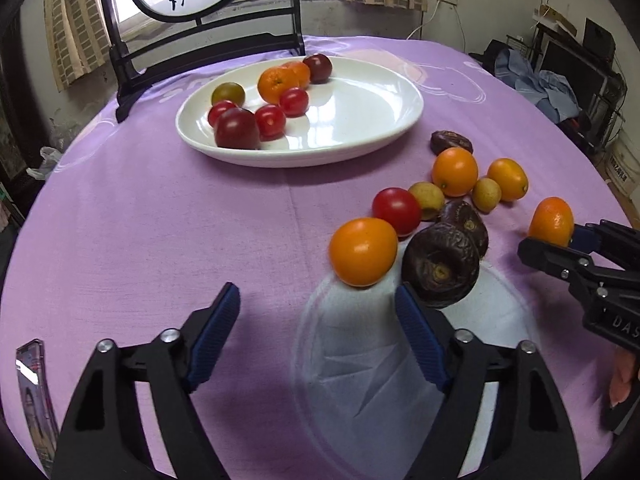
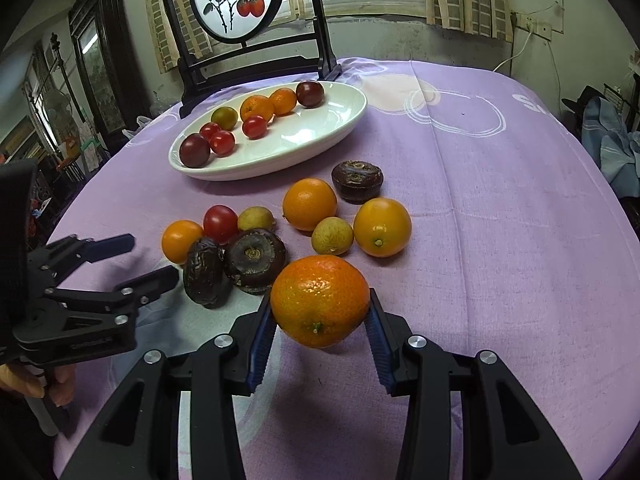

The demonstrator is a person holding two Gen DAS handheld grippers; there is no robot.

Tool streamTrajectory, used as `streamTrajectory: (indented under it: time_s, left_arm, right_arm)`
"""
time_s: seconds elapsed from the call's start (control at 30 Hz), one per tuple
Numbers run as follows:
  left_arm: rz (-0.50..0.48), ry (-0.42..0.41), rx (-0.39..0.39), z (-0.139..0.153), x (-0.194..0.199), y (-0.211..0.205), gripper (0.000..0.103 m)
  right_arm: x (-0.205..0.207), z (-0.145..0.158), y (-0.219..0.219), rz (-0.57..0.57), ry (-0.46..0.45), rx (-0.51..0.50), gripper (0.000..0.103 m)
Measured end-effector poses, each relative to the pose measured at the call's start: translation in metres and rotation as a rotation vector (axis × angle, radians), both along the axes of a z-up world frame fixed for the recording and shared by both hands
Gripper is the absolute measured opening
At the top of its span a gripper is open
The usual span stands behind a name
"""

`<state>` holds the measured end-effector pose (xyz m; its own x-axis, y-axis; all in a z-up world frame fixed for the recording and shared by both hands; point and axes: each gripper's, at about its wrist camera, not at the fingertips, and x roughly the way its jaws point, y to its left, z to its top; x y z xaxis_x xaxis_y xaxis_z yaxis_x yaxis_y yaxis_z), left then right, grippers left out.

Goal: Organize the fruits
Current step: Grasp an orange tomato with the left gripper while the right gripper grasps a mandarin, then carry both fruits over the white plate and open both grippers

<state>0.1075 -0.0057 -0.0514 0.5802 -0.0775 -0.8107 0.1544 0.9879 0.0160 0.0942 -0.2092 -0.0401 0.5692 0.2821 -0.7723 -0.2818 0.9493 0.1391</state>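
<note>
Lilac cloth [image 2: 500,240] covers the round table on which we work, with a dark wooden stand [image 2: 256,60] bearing a round painted panel at its far edge, before a curtained window. We see a white oval plate [image 2: 320,136] just in front of the stand; it holds red and dark cherry tomatoes, a greenish one and two small oranges, gathered toward its left half. Loose fruit lies on the cloth nearer to us: an orange tomato [image 1: 363,251], a red tomato [image 1: 397,211], two pale yellow-green fruits, two round orange fruits, and three dark brown water chestnuts, two of them touching beside the orange tomato and one apart near the plate.

Our right gripper [image 2: 320,320] is clamped on a mandarin [image 2: 320,300], its blue pads pressing the fruit from both sides and holding it clear of the cloth, near the loose group. Our left gripper [image 1: 318,312] points down at the cloth with its jaws parted and nothing between them; the right finger [image 1: 420,340] stands just beside the nearest water chestnut [image 1: 440,270], though we cannot tell whether they touch. Part of a hand [image 2: 44,384] shows on the left gripper's handle.
</note>
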Motion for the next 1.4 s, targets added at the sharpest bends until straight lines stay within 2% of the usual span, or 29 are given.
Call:
streamTrajectory:
  time_s: [0.1, 0.17, 0.27, 0.37, 0.4, 0.43, 0.53, 0.63, 0.93, 1.07, 1.17, 1.4]
  left_arm:
    - [0.008, 0.015, -0.017, -0.006, 0.007, -0.002, 0.061]
    - [0.004, 0.007, -0.026, -0.006, 0.010, -0.005, 0.060]
    - [0.004, 0.013, -0.033, -0.006, 0.019, -0.011, 0.053]
    - [-0.006, 0.004, -0.029, -0.008, 0.026, -0.017, 0.053]
    - [-0.010, -0.003, -0.024, -0.008, 0.026, -0.019, 0.050]
    - [-0.018, -0.006, -0.027, -0.008, 0.025, -0.020, 0.036]
    - [-0.021, 0.007, -0.040, -0.006, 0.021, -0.019, 0.036]
    - [-0.008, 0.025, -0.091, 0.000, 0.014, -0.012, 0.036]
    - [0.005, -0.056, -0.181, 0.052, 0.001, 0.009, 0.036]
    - [0.023, -0.083, -0.188, 0.073, 0.021, 0.014, 0.036]
    - [0.051, -0.085, -0.204, 0.078, 0.044, 0.018, 0.036]
    - [0.153, -0.052, -0.202, 0.063, 0.101, 0.033, 0.036]
  right_arm:
    - [-0.002, 0.003, -0.001, 0.001, -0.004, 0.006, 0.044]
    - [-0.003, 0.005, -0.001, 0.003, -0.009, 0.008, 0.044]
    - [-0.005, 0.008, 0.000, 0.009, -0.022, 0.011, 0.044]
    - [-0.006, 0.010, 0.001, 0.015, -0.027, 0.009, 0.044]
    - [-0.006, 0.009, 0.001, 0.017, -0.026, 0.009, 0.044]
    - [-0.006, 0.009, 0.001, 0.018, -0.026, 0.008, 0.044]
    - [-0.007, 0.009, 0.002, 0.019, -0.029, -0.002, 0.044]
    - [-0.007, 0.010, 0.002, 0.016, -0.040, -0.004, 0.044]
    - [-0.013, 0.020, 0.004, 0.014, -0.085, 0.040, 0.044]
    - [-0.010, 0.046, 0.022, 0.063, -0.168, 0.008, 0.044]
    - [0.011, 0.060, 0.037, 0.097, -0.205, -0.018, 0.044]
    - [0.077, 0.048, 0.072, 0.103, -0.148, -0.096, 0.044]
